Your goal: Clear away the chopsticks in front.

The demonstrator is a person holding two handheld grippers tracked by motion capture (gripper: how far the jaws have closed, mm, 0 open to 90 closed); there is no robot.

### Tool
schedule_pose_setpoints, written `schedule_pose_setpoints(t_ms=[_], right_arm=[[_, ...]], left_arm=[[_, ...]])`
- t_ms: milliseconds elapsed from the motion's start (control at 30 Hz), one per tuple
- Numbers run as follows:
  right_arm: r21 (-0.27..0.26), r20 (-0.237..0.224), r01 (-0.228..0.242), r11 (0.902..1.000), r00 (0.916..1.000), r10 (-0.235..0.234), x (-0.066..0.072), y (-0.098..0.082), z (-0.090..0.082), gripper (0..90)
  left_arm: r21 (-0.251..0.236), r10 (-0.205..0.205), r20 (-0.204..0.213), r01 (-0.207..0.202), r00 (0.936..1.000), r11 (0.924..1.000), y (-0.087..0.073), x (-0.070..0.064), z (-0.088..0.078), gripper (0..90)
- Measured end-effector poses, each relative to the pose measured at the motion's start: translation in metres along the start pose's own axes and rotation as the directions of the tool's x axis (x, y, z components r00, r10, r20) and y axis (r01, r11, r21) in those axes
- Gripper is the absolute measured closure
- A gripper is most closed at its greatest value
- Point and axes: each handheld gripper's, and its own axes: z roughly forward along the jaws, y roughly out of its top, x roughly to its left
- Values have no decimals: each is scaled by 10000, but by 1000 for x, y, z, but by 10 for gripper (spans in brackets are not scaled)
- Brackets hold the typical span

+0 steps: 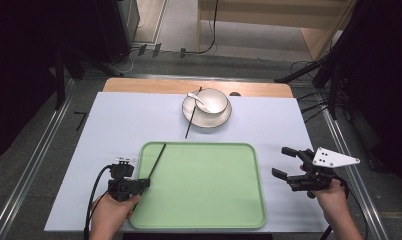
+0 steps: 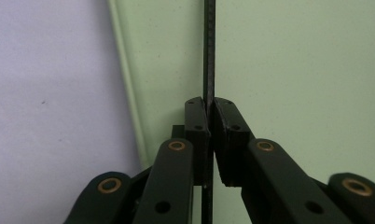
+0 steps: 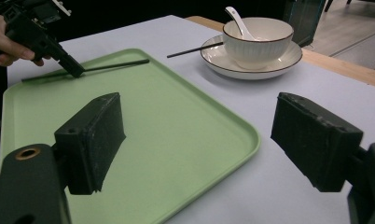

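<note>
Chopstick (image 2: 209,56) clamped in left gripper (image 2: 209,105) over green tray (image 1: 209,200), right gripper (image 3: 195,140) wide apart, no readable writing.

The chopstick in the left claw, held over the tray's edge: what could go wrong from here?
1. The left claw pinches the thin chopstick near one end, so it may swivel or slip when moved.
2. Its far tip lies at the green tray rim; if dragged, it may catch there.
3. The second chopstick leans on the plate beside the bowl; a careless reach may knock it off or jolt the spoon.
</note>
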Motion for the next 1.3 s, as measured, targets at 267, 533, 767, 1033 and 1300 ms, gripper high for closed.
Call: schedule_pose_setpoints(t_ms=[267, 533, 767, 1033, 1300], right_arm=[[-45, 43, -41, 10000, 10000, 41, 1, 0, -2, 174], [-13, 68, -44, 10000, 10000, 44, 1, -1, -4, 174], [100, 177, -104, 9999, 9998, 102, 1, -3, -3, 174], [69, 259, -109, 9999, 9996, 107, 2, -3, -6, 174], [104, 395, -225, 9997, 9990, 221, 0, -6, -8, 175]], left_arm=[[-5, 14, 412, -14, 9991, 10000, 3, 2, 1, 754], [-583, 1113, 794, -1069, 9906, 9926, 12, 3, -7, 541], [-1044, 1920, 1615, -1767, 9680, 9787, 28, 2, -9, 389], [-1178, 1999, 2000, -1791, 9592, 9768, 61, 4, -10, 349], [-1312, 2671, 1966, -2446, 9434, 9607, 100, -9, -7, 330]])
